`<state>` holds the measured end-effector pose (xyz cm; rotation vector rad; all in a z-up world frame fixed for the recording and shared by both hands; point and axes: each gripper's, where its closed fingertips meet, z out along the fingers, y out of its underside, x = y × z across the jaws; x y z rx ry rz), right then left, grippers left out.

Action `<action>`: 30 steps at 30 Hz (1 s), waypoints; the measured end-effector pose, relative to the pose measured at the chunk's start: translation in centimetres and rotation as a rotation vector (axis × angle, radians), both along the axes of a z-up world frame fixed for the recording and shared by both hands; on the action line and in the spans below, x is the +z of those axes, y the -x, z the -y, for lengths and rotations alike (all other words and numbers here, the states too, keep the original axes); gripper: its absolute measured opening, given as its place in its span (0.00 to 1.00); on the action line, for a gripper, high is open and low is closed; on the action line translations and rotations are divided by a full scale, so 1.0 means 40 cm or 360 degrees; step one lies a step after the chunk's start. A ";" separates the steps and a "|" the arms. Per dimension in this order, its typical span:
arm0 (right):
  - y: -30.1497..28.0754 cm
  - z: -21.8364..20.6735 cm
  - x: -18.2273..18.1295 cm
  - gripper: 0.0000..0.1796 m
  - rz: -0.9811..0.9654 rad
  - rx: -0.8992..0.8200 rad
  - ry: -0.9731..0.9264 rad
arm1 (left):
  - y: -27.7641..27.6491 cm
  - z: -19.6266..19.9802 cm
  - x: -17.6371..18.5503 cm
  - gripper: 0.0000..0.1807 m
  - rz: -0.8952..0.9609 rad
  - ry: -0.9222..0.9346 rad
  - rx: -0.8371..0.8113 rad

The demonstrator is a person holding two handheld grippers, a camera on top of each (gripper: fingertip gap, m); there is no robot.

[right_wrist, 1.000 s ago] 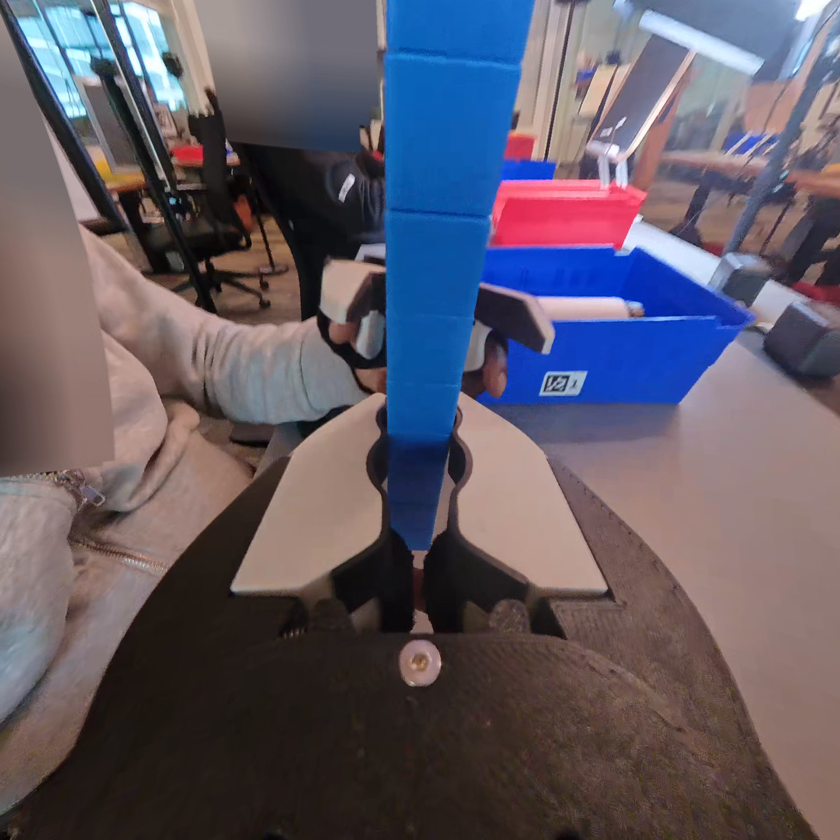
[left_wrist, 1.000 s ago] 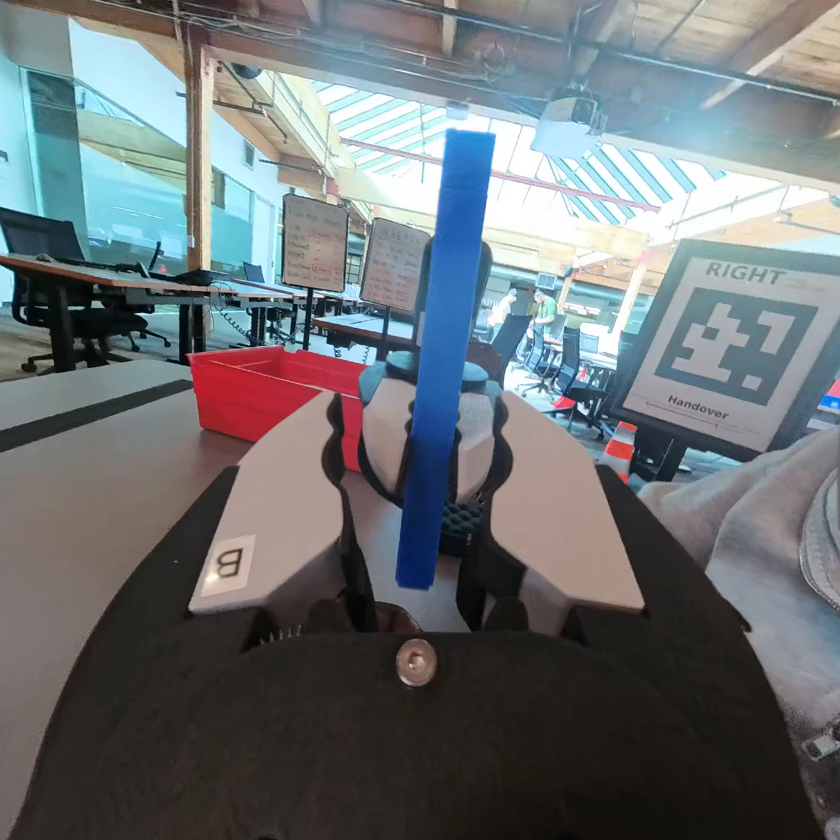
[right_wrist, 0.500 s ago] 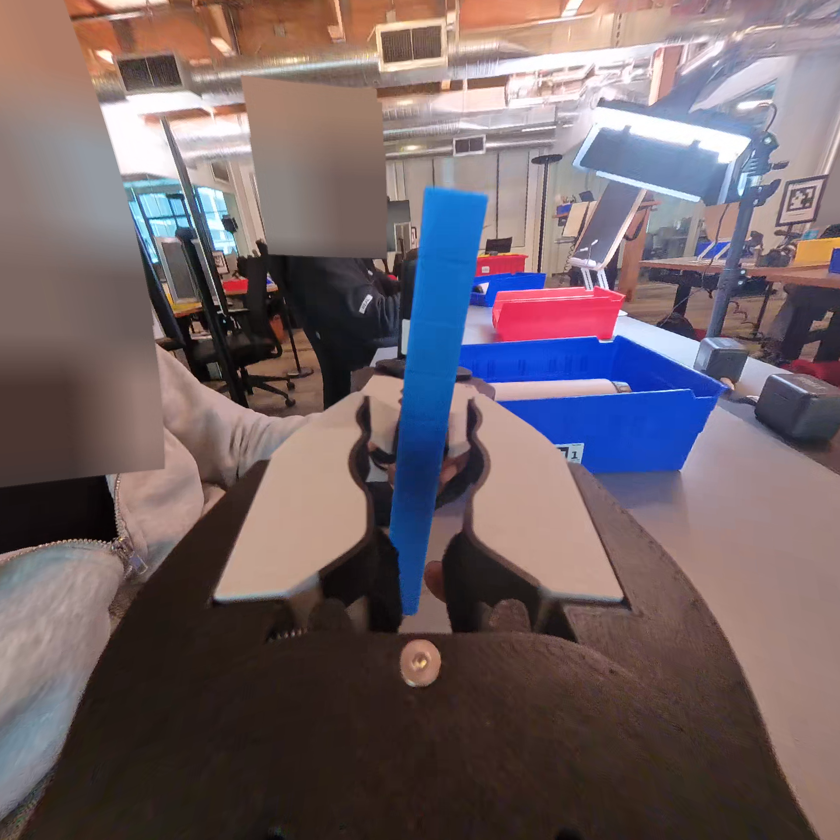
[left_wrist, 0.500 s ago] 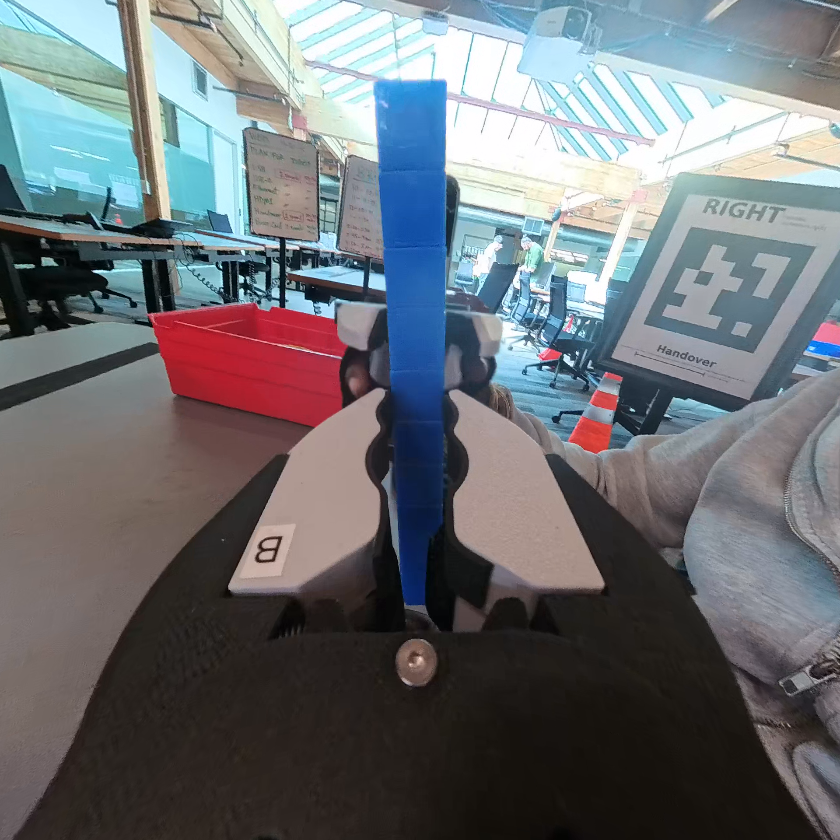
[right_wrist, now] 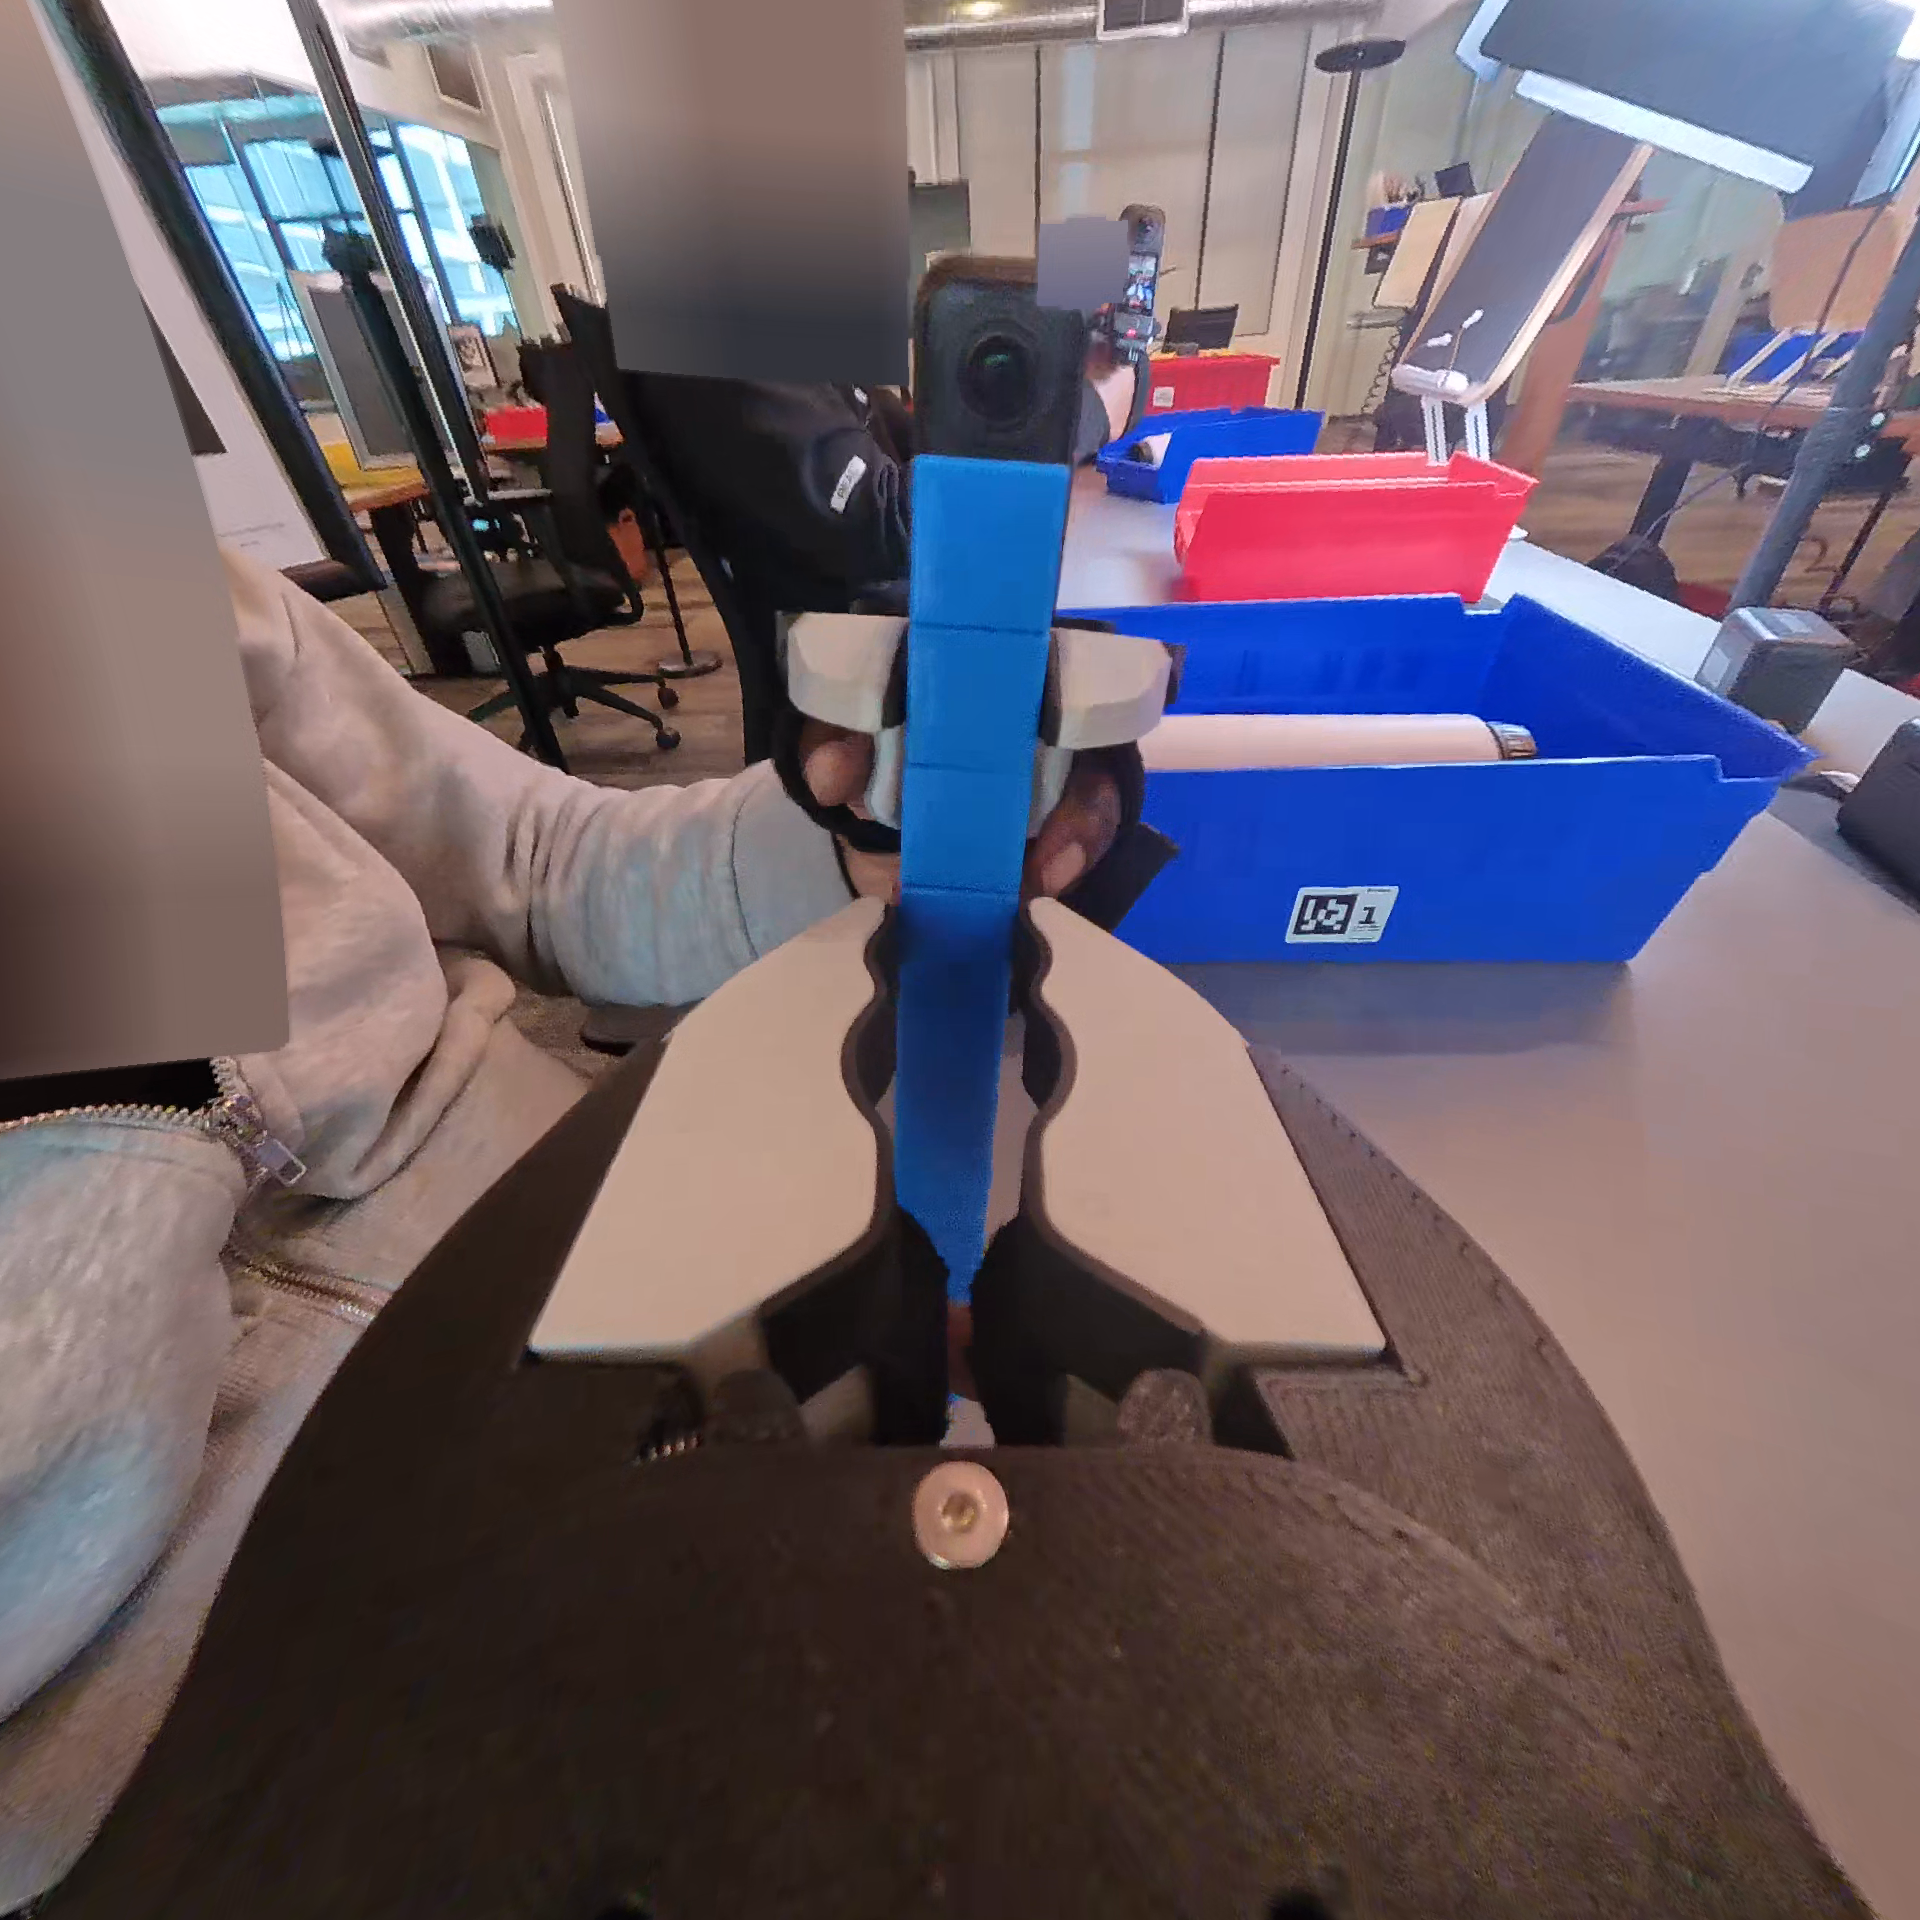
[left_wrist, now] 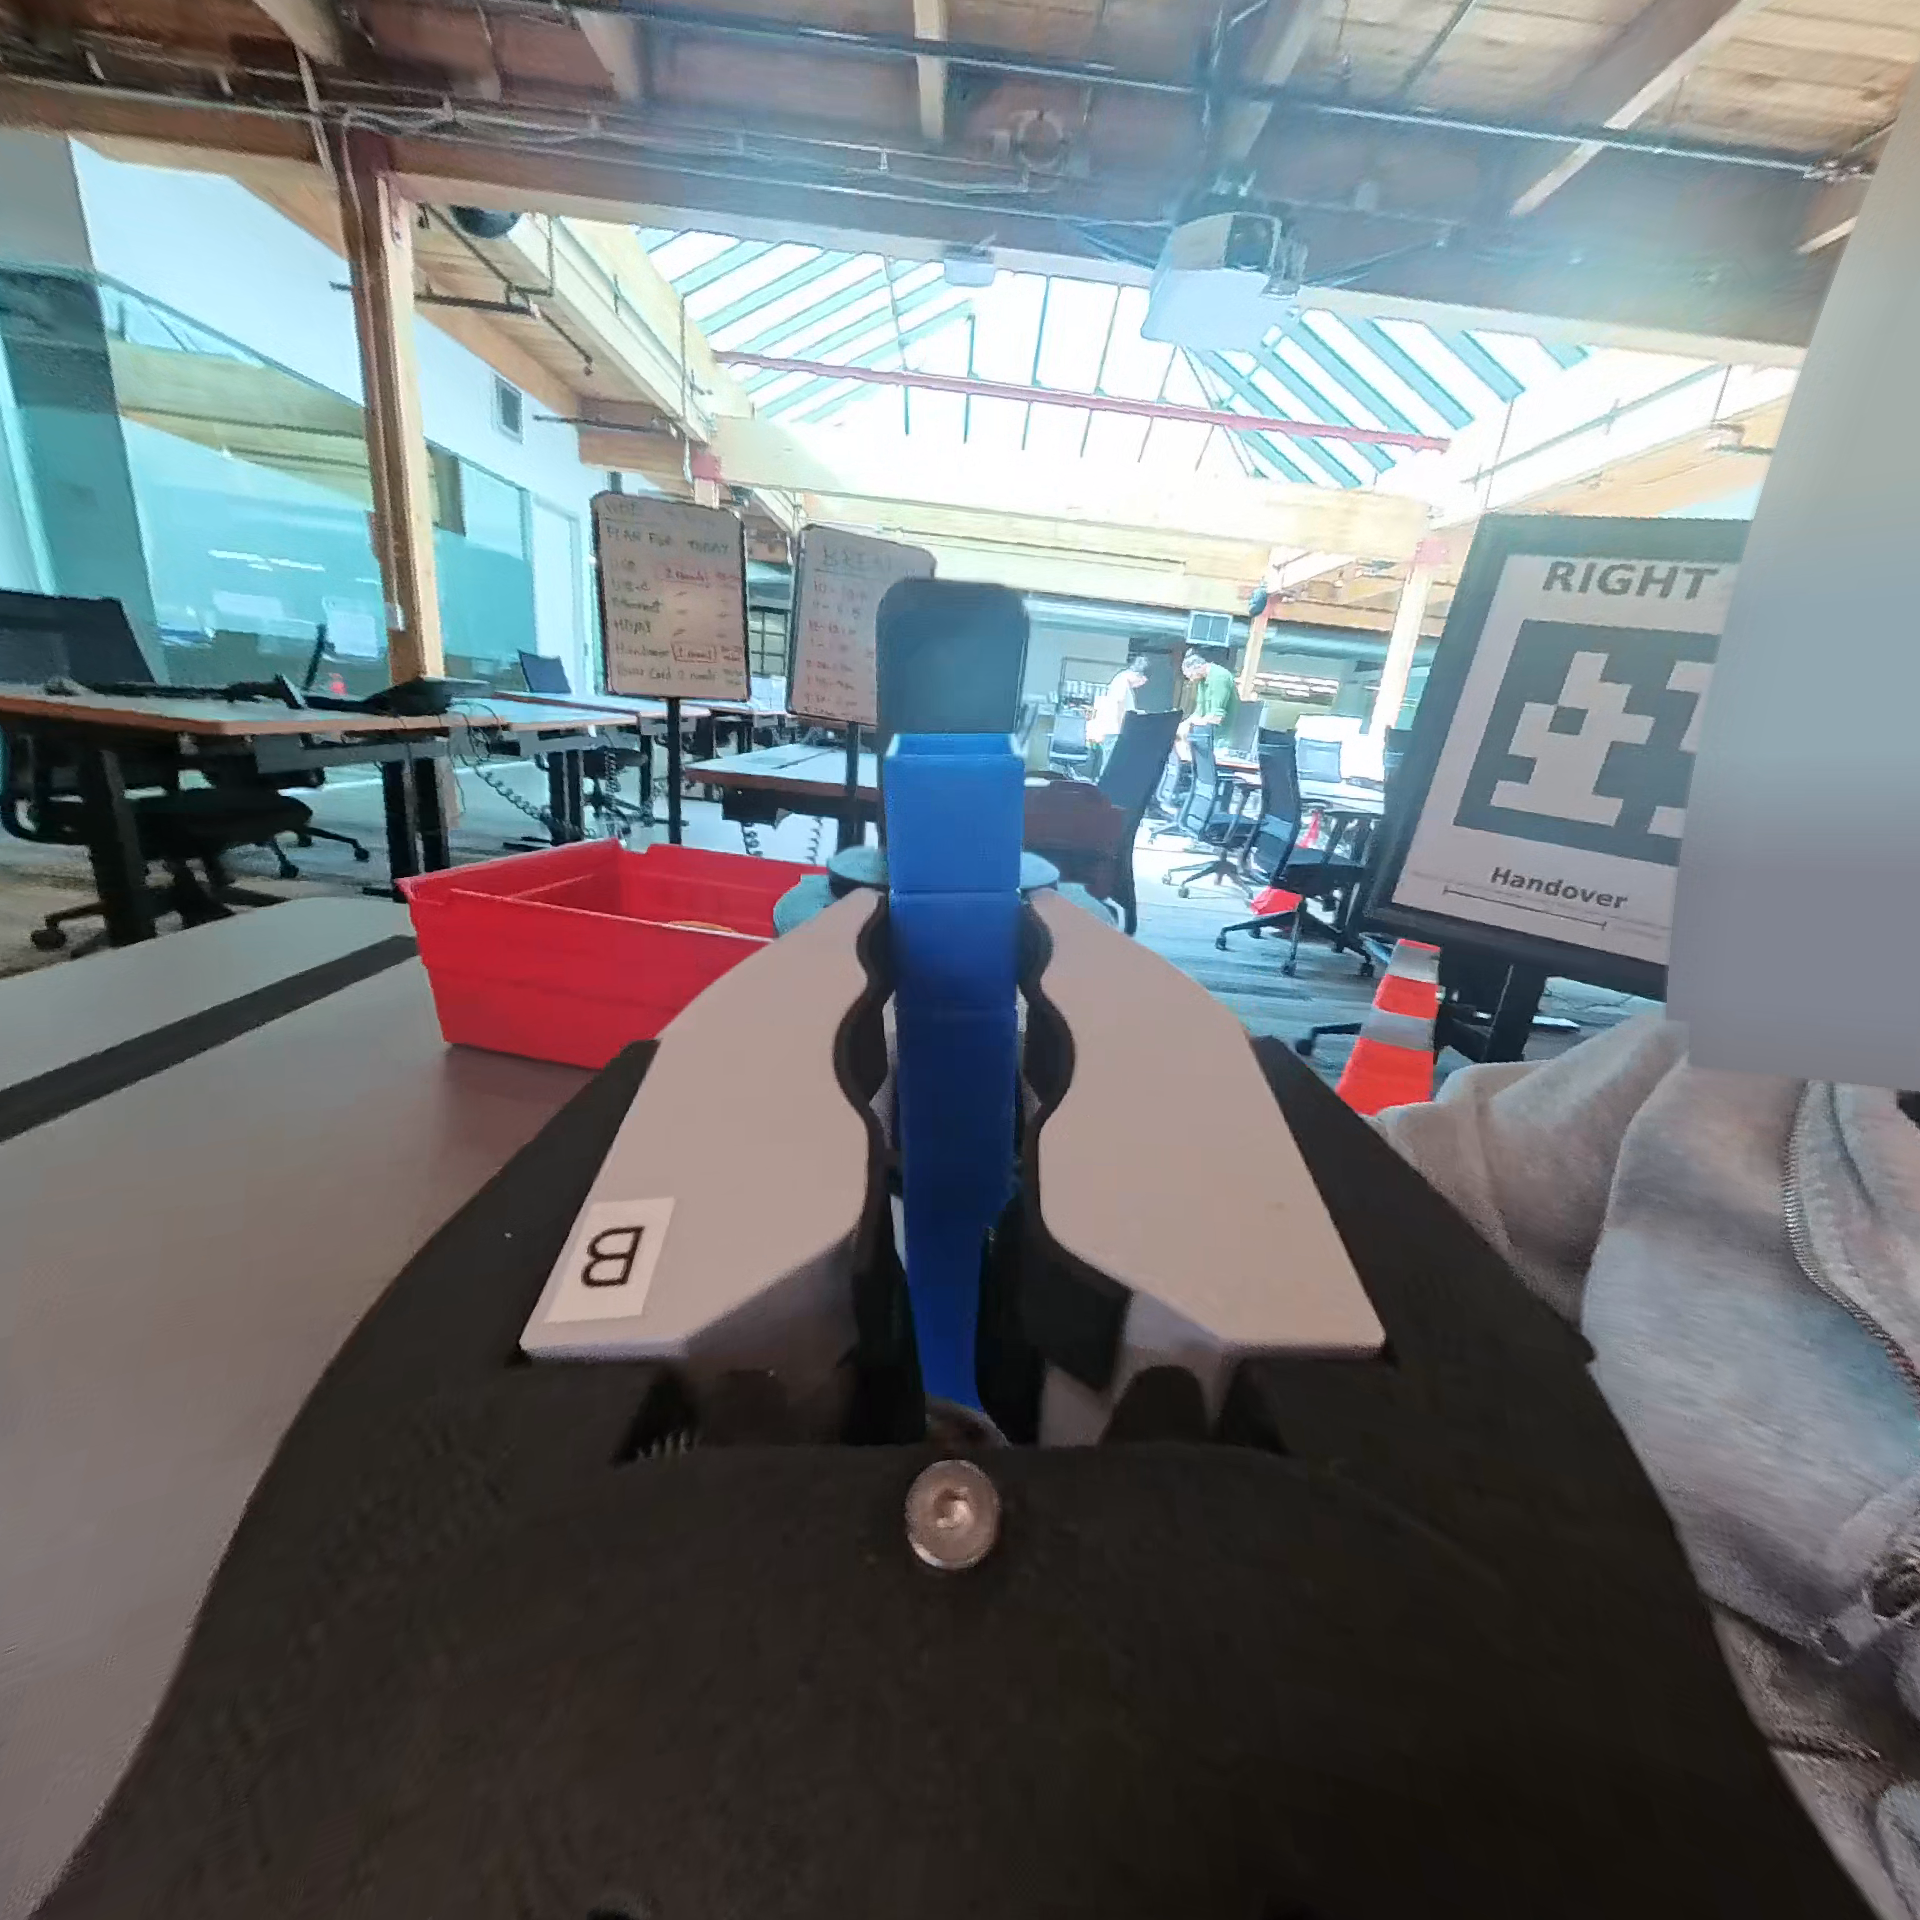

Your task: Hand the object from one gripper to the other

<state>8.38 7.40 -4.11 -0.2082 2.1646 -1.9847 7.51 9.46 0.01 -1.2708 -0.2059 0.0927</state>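
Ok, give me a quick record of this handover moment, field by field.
object: blue bar, upright, segmented
left tool: shut on the blue bar
right tool: shut on the blue bar
handover stage: both tools grip the bar, neither released
nearby: blue bin holding a white roll; red bin on the table

I see an open office under timber beams (left_wrist: 935, 62) and a bright skylight (left_wrist: 1039, 343). Desks (left_wrist: 260, 717) and black chairs (left_wrist: 187, 821) stand left, two whiteboards (left_wrist: 670, 608) farther back. The tabletop (left_wrist: 208, 1143) is grey. On the right view, glass walls (right_wrist: 312, 239) and a lamp (right_wrist: 1683, 94).
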 end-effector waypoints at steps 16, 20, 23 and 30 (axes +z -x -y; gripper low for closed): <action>0.001 -0.006 -0.105 0.13 0.0082 0.0112 -0.0377 | 0.022 0.168 0.131 0.12 -0.0031 -0.0701 0.0174; 0.002 -0.014 -0.047 0.13 0.0144 0.0119 -0.0176 | 0.020 0.079 0.065 0.28 0.0101 -0.0379 0.0016; 0.007 -0.021 -0.024 0.12 0.0146 0.0099 -0.0098 | 0.005 0.002 -0.002 0.25 0.0139 -0.0098 -0.0078; 0.018 -0.027 0.055 0.22 0.0247 0.0069 0.0238 | 0.024 0.028 0.027 0.12 0.0068 -0.0280 0.0080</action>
